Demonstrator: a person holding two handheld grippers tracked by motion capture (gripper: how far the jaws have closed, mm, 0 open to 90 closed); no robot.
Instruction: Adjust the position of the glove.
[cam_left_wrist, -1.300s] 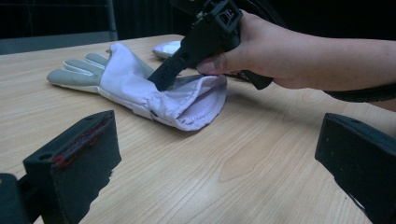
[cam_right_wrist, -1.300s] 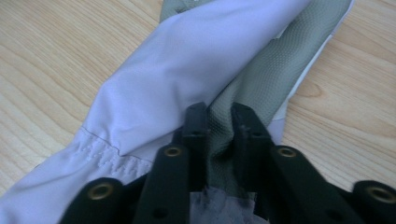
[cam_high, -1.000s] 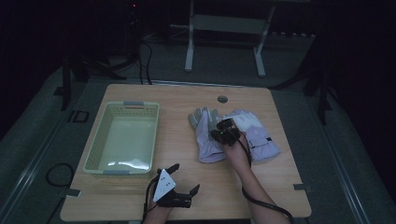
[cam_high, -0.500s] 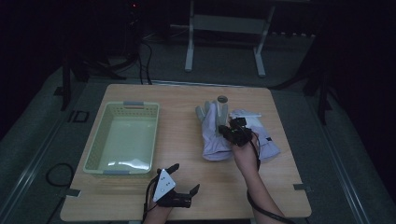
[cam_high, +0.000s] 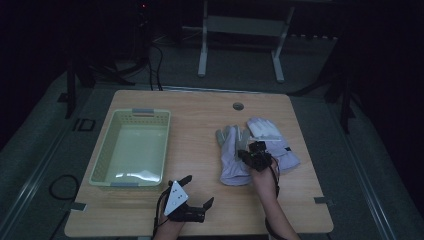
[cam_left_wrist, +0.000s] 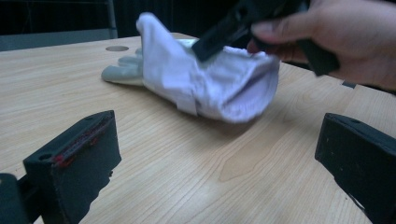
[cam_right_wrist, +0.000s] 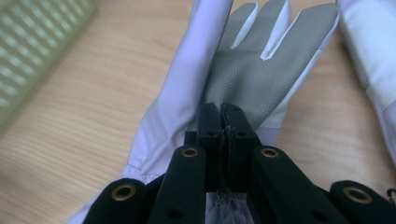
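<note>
My right gripper (cam_high: 256, 156) fingers clamp the cuff of the near glove (cam_high: 231, 155), which lies palm-up on the surface (cam_high: 200, 115) beside its mate (cam_high: 272, 137), likely bound for the green basket (cam_high: 102, 165). My left gripper (cam_high: 192, 192) waits, fingers apart.

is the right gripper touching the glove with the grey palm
Touching. In the right gripper view the right gripper has its jaws shut on fabric of the glove, white cloth pinched between them.
</note>
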